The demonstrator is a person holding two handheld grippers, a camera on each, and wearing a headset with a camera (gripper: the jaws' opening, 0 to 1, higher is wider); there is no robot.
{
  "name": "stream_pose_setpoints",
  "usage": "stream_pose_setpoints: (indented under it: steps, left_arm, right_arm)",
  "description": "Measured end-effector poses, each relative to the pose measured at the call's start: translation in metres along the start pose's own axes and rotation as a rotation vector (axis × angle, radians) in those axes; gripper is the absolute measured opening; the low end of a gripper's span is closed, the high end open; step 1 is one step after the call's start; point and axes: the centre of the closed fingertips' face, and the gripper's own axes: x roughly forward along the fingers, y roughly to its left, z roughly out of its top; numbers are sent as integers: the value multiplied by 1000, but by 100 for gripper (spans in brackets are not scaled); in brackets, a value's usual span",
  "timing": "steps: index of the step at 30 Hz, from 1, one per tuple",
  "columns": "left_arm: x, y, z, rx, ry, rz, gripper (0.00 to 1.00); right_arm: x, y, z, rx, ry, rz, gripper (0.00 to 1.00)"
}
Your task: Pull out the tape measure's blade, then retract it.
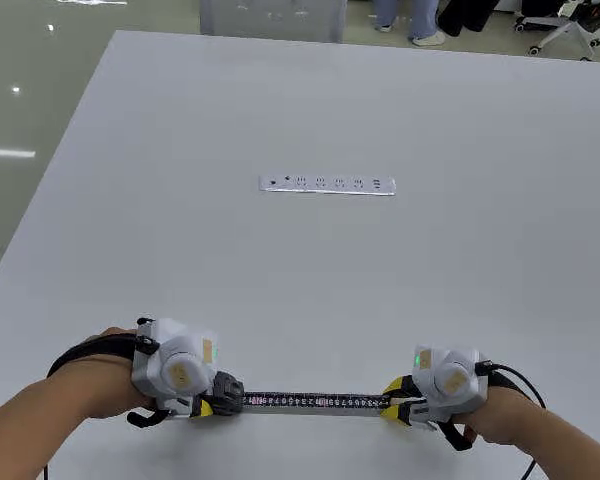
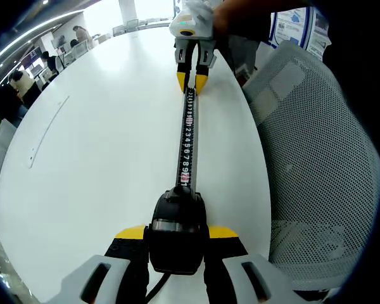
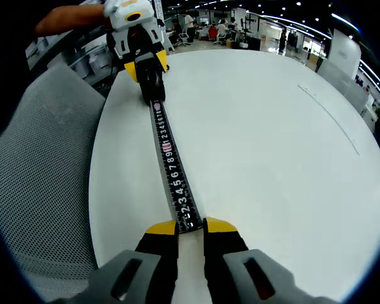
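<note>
A black tape measure case (image 2: 177, 225) sits between the yellow-tipped jaws of my left gripper (image 2: 176, 235), which is shut on it. In the head view the case (image 1: 227, 392) is at the near left of the white table. The blade (image 1: 315, 402) is drawn out to the right, flat on the table, with black numbers and red marks. My right gripper (image 1: 390, 403) is shut on the blade's end. In the right gripper view the blade (image 3: 171, 171) runs from my right gripper (image 3: 190, 227) up to the case (image 3: 151, 79). The left gripper view shows the blade (image 2: 187, 136) reaching the right gripper (image 2: 192, 81).
A white power strip (image 1: 327, 185) lies at the middle of the table (image 1: 300, 280). A grey mesh chair (image 2: 310, 164) stands at the table's near edge. People and desks are far off in the room.
</note>
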Motion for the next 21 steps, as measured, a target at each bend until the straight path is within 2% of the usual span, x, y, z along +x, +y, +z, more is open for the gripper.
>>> stream_pose_setpoints:
  steps: [15,21]
  left_arm:
    - [-1,0,0,-1,-1,0,30]
    - [-1,0,0,-4,-2,2,30]
  right_arm:
    - [-5,-4,-7,11,4,-11,13]
    - [-13,-13,-13,43,-1,-32,12]
